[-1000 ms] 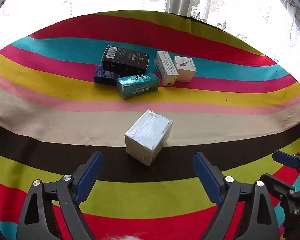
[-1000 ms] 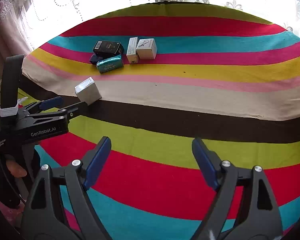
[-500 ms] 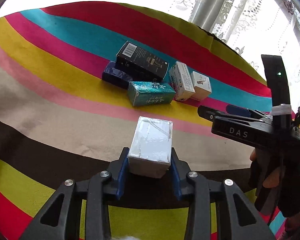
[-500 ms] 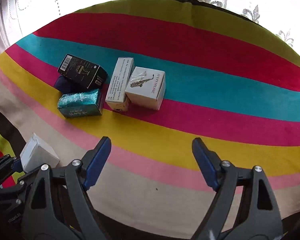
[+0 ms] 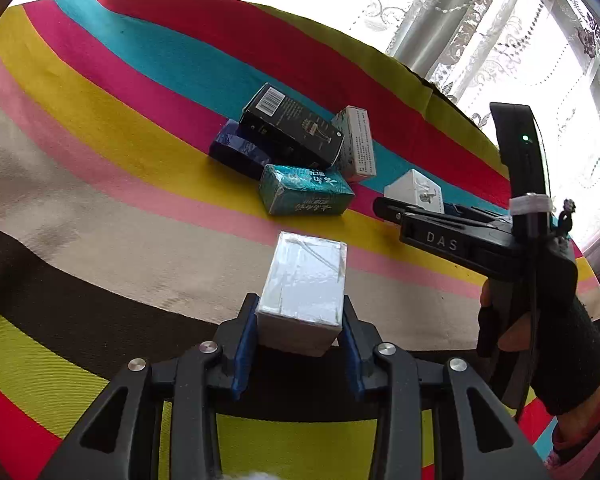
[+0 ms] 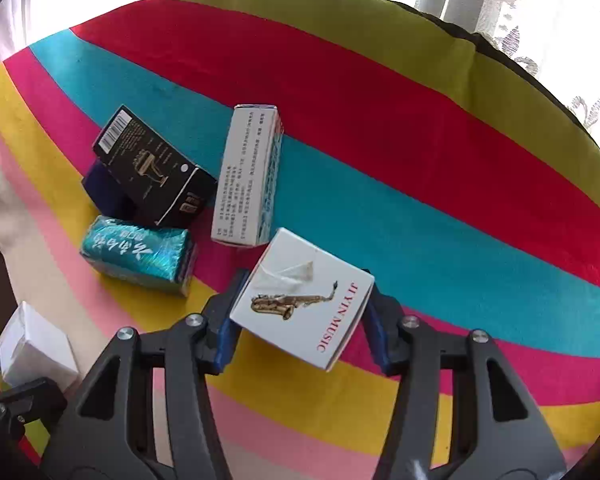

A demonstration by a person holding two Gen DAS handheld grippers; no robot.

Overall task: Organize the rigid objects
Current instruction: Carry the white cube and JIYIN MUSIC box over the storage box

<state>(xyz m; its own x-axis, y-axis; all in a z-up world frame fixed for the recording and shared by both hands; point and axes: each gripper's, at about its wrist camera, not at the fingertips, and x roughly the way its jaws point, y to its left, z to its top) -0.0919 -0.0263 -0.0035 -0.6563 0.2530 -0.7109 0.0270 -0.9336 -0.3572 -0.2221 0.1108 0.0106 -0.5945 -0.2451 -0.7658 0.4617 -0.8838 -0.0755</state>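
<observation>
My left gripper (image 5: pixel 300 304) is shut on a silver-wrapped white box (image 5: pixel 304 276), its blue pads pressed on both sides, over the dark stripe of the striped cloth (image 5: pixel 100 128). The right gripper (image 6: pixel 304 292) has its jaws closing around a white box printed with a saxophone (image 6: pixel 300 300), which sits skewed between them with the pads touching its edges. That same gripper (image 5: pixel 384 204), held by a gloved hand (image 5: pixel 560 352), shows on the right in the left wrist view. The silver box (image 6: pixel 32 344) shows low on the left in the right wrist view.
Four more boxes cluster just beyond: a teal one (image 6: pixel 136 252), a black one (image 6: pixel 152 168) lying on a dark blue one (image 6: pixel 106 192), and a long white one with text (image 6: pixel 248 176). Lace curtains (image 5: pixel 500 40) hang behind the cloth's far edge.
The left jaws closed on the silver box and rolled. The right gripper swept over to the box cluster, and its jaws came in around the saxophone box.
</observation>
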